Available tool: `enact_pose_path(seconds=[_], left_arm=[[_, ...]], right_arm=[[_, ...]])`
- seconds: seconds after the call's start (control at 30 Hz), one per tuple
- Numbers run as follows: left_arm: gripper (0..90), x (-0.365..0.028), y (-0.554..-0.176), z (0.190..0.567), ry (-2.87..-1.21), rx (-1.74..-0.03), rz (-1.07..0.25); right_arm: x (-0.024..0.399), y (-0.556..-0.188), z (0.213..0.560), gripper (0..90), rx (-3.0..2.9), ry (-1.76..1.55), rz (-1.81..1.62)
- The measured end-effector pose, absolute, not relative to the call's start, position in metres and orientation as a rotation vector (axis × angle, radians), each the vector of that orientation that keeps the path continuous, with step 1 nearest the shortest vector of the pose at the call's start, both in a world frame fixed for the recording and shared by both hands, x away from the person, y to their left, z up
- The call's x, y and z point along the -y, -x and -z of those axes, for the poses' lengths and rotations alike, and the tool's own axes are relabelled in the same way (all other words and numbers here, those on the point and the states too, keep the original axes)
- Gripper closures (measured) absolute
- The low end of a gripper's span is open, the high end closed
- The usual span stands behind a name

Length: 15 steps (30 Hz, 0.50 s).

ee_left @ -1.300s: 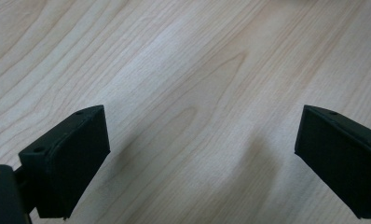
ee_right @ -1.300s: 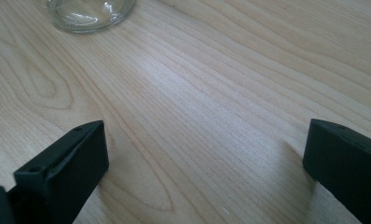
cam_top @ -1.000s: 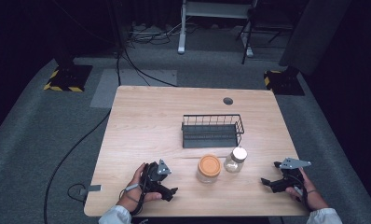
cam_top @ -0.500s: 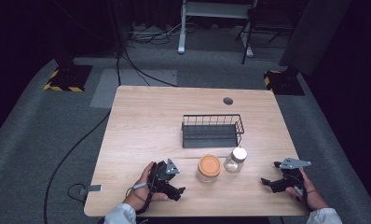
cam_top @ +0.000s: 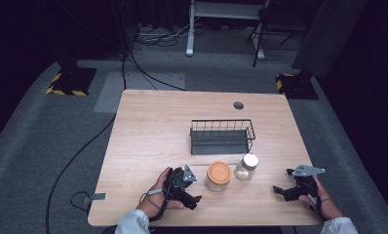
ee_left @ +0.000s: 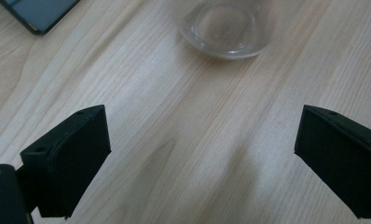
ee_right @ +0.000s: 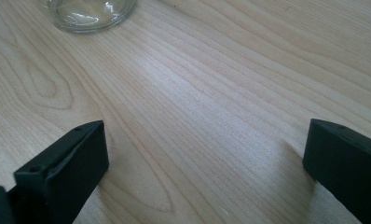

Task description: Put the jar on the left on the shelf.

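Left gripper [ee_left: 200, 154] gapes wide — glass jar [ee_left: 228, 25] just ahead.

The high view looks forward and down on the whole table [cam_top: 148, 126] from afar. Each gripper view looks close along the tabletop; all three share a glass jar's base: orange-lidded jar [cam_top: 218, 176] [ee_left: 228, 28], white-lidded jar [cam_top: 246, 167] [ee_right: 88, 13].

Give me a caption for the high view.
Two open claws, left and right, flank two jars before a wire basket.

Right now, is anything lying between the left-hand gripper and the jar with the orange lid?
No. In the high view, bare wood separates the left gripper from the orange-lidded jar. The left gripper view shows the same between its open jaws.
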<state>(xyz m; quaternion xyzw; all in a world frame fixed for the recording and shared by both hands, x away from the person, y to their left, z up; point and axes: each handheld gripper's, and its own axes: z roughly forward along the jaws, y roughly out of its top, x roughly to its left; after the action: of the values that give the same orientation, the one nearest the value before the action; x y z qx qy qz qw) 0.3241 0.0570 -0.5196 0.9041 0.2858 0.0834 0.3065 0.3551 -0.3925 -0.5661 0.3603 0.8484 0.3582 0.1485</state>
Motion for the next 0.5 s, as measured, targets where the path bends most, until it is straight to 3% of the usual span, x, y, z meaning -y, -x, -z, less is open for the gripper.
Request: enact_pose_path(seconds=[0.5], left_arm=[[2.8,-0.038,-0.329,0.515,-2.395,-0.712,-0.212]], right_arm=[[0.393,-0.355,0.566,0.1,-2.439,-1.036,-1.03]])
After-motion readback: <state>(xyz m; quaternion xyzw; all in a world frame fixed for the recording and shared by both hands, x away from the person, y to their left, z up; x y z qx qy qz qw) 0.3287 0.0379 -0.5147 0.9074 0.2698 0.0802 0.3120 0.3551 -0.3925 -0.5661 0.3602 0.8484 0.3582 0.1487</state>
